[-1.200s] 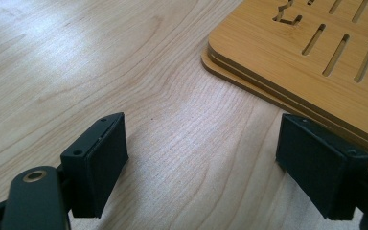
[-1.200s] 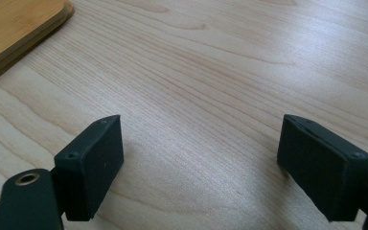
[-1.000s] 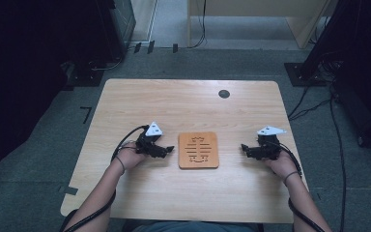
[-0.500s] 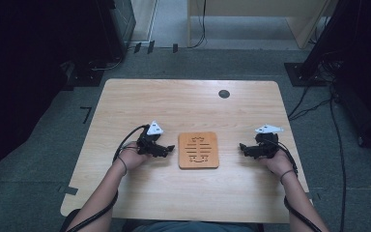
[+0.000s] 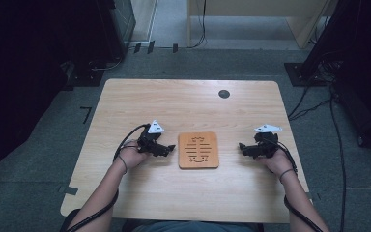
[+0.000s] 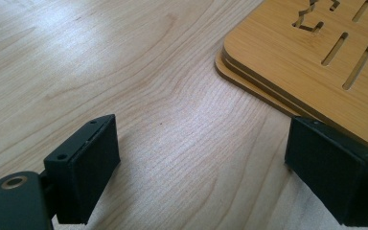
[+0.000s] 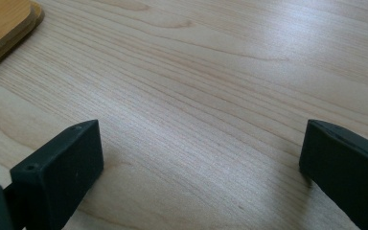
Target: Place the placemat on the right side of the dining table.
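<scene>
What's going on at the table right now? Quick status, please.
Left hand-held gripper and right hand-held gripper: jaws just opened, nothing between them. Wooden trivets stacked flat between both, untouched. Table around them bare, nothing in the way.

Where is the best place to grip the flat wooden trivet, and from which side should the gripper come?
Probably the trivet's left edge, taken from the left by the open left gripper: it lies flat on the table, and the left gripper view shows stacked, slightly offset edges to pinch.
</scene>
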`<state>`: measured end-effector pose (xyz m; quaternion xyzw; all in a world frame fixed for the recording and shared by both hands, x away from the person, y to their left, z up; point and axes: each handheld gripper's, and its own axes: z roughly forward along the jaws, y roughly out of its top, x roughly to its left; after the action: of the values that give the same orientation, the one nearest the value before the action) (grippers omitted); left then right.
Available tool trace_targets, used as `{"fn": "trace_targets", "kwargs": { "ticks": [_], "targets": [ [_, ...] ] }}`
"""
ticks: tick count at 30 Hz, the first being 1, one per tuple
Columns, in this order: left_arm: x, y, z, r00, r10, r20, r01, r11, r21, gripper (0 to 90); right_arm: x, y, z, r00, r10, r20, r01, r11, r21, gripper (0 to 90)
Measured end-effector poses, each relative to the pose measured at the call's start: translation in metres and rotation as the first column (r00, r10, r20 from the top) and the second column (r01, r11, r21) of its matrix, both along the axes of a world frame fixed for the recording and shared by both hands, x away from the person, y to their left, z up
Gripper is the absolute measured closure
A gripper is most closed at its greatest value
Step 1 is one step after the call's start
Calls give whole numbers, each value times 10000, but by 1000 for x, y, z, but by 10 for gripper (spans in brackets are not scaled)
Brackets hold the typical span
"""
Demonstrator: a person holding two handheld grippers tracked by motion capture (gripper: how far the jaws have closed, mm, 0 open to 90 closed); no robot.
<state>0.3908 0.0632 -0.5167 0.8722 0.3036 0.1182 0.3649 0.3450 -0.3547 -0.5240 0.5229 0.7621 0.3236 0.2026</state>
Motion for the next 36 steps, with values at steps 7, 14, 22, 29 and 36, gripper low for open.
{"fn": "trace_targets", "kwargs": {
  "ticks": [7,14,22,29,36],
  "targets": [
    [1,0,3,9994,241,-254,-240,9997,66,108,1,2,3,9995,-115,-288,111,9999,-124,12],
    [2,2,4,9986,321,-413,-314,9994,167,109,4,5,8,9958,-151,-905,116,9992,-389,34],
    [1,1,7,9982,248,-548,-229,9991,354,130,4,5,16,9892,-212,-1452,181,9996,-228,147],
    [1,2,9,9972,363,-647,-331,9982,493,130,5,6,19,9841,-250,-1759,186,9991,-377,150],
    [1,2,11,9958,452,-798,-406,9975,581,130,5,6,21,9792,-343,-2001,246,9984,-509,151]
  ]
}}
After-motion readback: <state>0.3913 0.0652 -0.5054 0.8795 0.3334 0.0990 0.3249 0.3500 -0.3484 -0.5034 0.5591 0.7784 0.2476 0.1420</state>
